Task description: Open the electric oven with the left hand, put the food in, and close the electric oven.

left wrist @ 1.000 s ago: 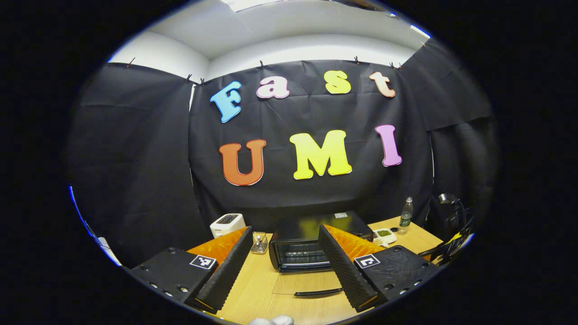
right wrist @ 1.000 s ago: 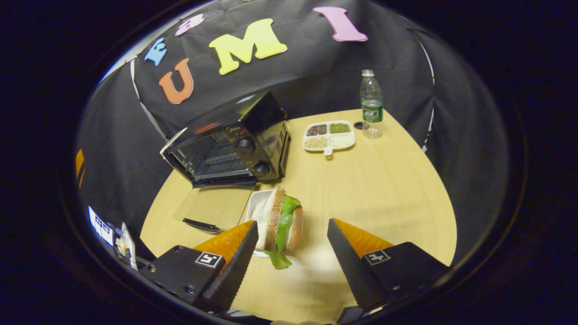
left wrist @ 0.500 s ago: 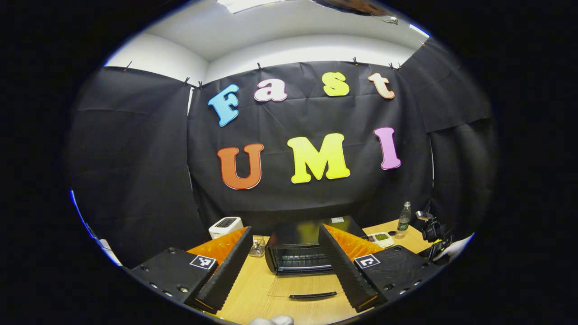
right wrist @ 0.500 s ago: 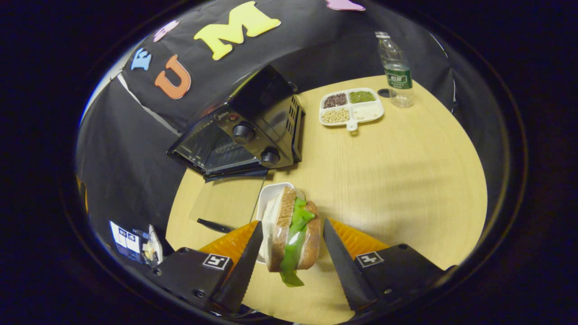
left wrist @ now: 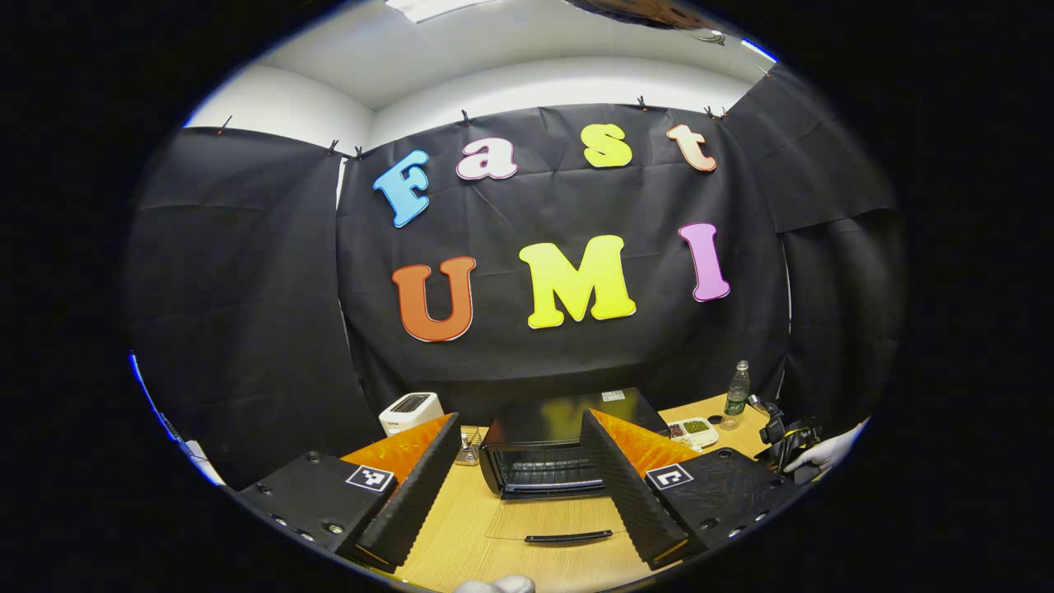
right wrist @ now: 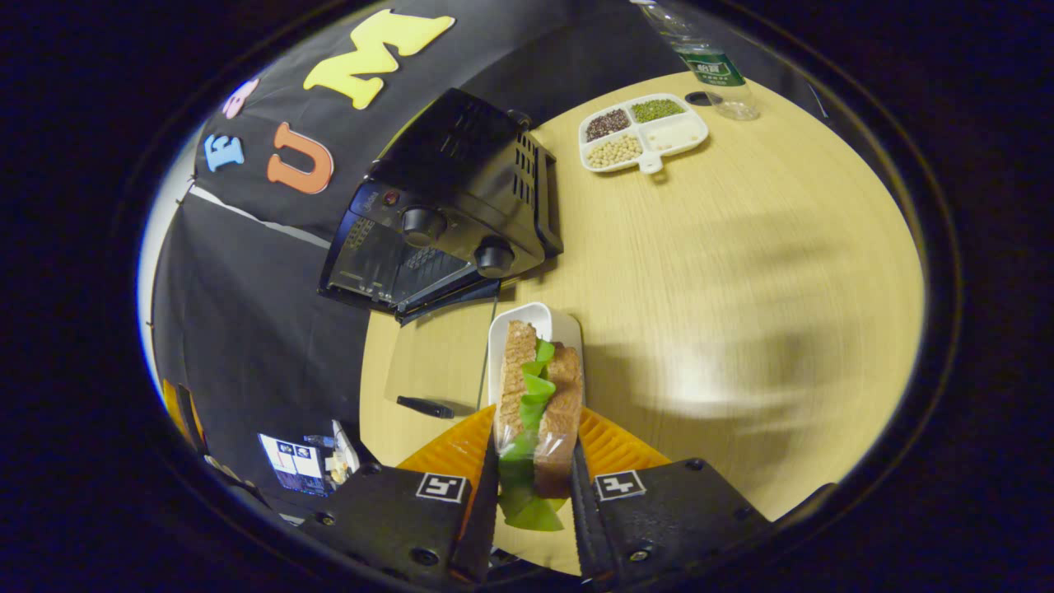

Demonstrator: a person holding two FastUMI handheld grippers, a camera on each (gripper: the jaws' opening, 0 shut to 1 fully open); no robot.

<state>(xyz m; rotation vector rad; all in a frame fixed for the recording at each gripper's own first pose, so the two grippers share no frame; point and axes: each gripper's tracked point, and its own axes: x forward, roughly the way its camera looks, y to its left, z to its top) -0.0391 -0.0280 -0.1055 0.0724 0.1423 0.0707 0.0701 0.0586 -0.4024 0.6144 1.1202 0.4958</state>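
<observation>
The black electric oven [left wrist: 543, 461] [right wrist: 445, 206] stands on the wooden table with its glass door [left wrist: 560, 523] [right wrist: 424, 375] folded down flat. My left gripper [left wrist: 519, 486] hangs open well in front of the oven, with nothing between its fingers. In the right gripper view, my right gripper [right wrist: 533, 486] is shut on a sandwich [right wrist: 539, 399] of brown bread and green lettuce, which stands on edge over a small white dish [right wrist: 531, 325] beside the open door. Far off at the right of the left gripper view are the right gripper and a gloved hand [left wrist: 823, 451].
A white divided tray of beans [right wrist: 642, 136] [left wrist: 692, 430] and a water bottle [right wrist: 708, 70] [left wrist: 737, 395] stand right of the oven. A white toaster [left wrist: 409, 410] and a small glass jar [left wrist: 469, 445] sit to its left. The table [right wrist: 741, 272] extends wide to the right.
My right gripper has come down around the sandwich and shut on it. The left gripper has drawn back a little from the oven and stays open.
</observation>
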